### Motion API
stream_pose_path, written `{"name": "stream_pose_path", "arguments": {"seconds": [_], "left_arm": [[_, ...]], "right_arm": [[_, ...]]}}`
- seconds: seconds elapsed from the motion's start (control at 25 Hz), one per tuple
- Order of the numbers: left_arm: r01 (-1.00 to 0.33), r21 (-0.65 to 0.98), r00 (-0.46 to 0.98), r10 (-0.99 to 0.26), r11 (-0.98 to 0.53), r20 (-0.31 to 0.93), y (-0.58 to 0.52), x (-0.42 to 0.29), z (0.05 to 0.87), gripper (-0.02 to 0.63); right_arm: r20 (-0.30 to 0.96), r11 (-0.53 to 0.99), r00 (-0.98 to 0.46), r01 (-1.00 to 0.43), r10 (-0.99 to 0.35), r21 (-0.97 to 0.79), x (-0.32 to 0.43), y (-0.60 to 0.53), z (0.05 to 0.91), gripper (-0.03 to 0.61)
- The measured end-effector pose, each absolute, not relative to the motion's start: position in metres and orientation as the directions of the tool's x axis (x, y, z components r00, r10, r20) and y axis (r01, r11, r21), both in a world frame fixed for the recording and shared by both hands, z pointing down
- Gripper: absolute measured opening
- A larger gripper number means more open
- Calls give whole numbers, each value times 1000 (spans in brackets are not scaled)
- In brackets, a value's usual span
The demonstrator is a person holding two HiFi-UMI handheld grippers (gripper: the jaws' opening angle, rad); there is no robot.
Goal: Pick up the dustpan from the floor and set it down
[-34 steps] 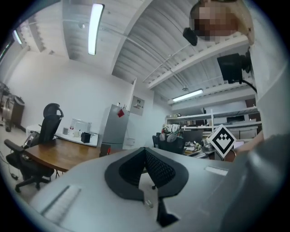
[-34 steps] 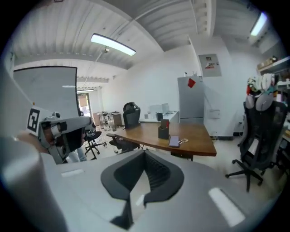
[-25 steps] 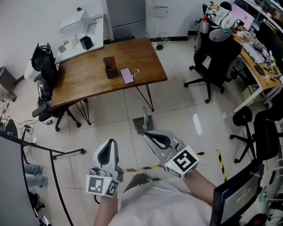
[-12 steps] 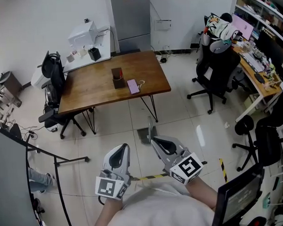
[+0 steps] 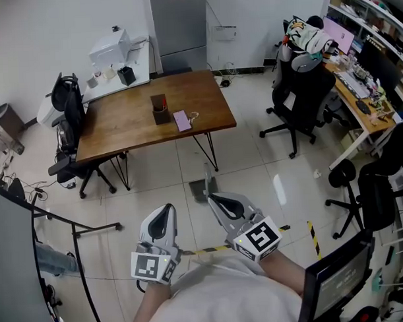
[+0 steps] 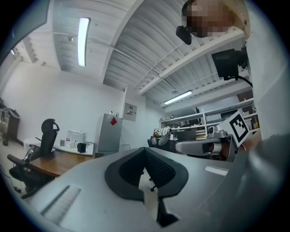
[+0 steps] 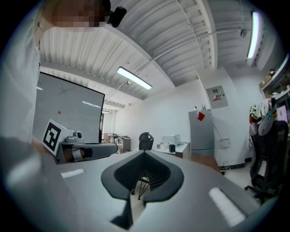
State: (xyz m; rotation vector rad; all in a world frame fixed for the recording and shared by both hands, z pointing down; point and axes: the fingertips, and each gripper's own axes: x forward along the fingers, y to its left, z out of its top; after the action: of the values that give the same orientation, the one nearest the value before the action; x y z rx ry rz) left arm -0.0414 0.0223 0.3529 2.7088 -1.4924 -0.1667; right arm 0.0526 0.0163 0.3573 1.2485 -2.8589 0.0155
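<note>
Nearest, both hand-held grippers project level from the person's body over the tiled floor. The left gripper (image 5: pixel 166 212) has its jaws closed together with nothing between them, as confirmed in the left gripper view (image 6: pixel 145 152). The right gripper (image 5: pixel 215 198) is likewise fully closed and empty (image 7: pixel 144 155).

Compared with a second ago, neither gripper has shifted noticeably. Only the head camera's framing has drifted slightly. Jaw state is unchanged on both sides.

Just beyond the right gripper's tip in the head view, and well below it, the dustpan (image 5: pixel 198 189) rests on the floor. Its handle stands upright on the right side of the pan, and no gripper touches it. Farther off stands the wooden table (image 5: pixel 121 130).

Judgement: the pickup has not begun. The right gripper is the better placed. It must open its jaws and descend toward the handle before any lift.
</note>
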Motion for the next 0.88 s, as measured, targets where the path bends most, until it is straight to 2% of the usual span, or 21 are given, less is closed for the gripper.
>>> {"name": "stream_pose_path", "arguments": {"seconds": [0.88], "left_arm": [[-840, 109, 528, -847, -531, -62, 17, -35, 359, 14]], "right_arm": [[33, 644, -643, -765, -765, 0, 66, 14, 353, 2]]}}
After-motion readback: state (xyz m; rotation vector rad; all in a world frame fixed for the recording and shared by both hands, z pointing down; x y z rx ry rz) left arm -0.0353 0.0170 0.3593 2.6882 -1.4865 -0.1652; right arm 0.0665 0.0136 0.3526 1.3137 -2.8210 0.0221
